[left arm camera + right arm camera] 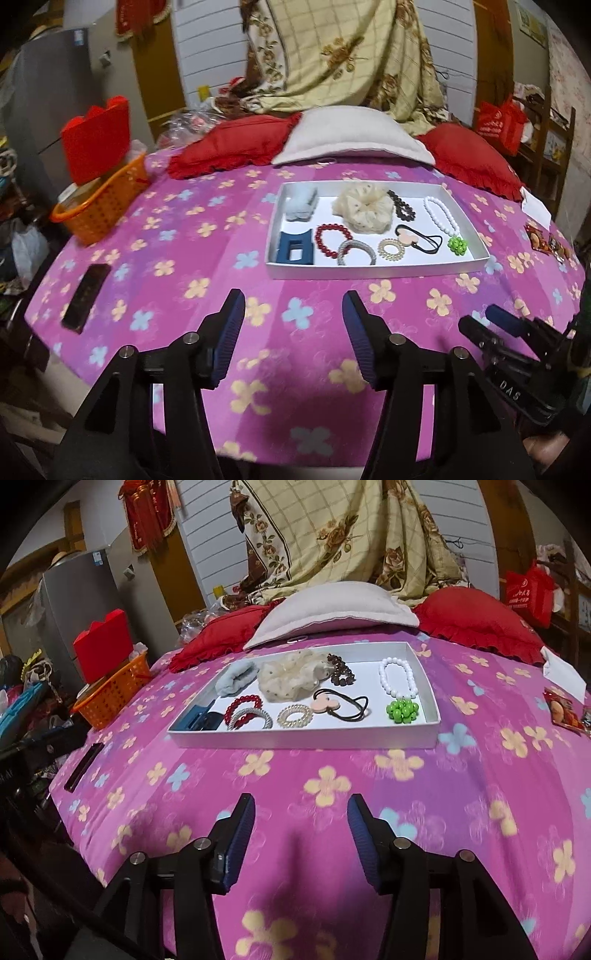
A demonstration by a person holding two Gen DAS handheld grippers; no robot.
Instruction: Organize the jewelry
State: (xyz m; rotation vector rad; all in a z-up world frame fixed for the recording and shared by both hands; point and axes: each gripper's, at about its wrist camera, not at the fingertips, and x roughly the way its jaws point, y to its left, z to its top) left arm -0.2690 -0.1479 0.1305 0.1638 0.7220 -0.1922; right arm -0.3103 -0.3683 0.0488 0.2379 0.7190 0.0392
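Hovering over the bed [184, 258], both claws, left claw [293, 306] and right claw [301, 812], apart and empty. Jewelry sits in white tray [303, 738], upper centre. Approach low over the near rim, pinch 1 piece.

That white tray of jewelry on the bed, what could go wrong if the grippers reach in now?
1. The tray sits on a soft bedspread, so a push on its rim might tip or slide it.
2. The red bracelet overlaps the silver ring; gripping one could drag the other.
3. The hair tie has thin loops that may snag a finger of the open right gripper.
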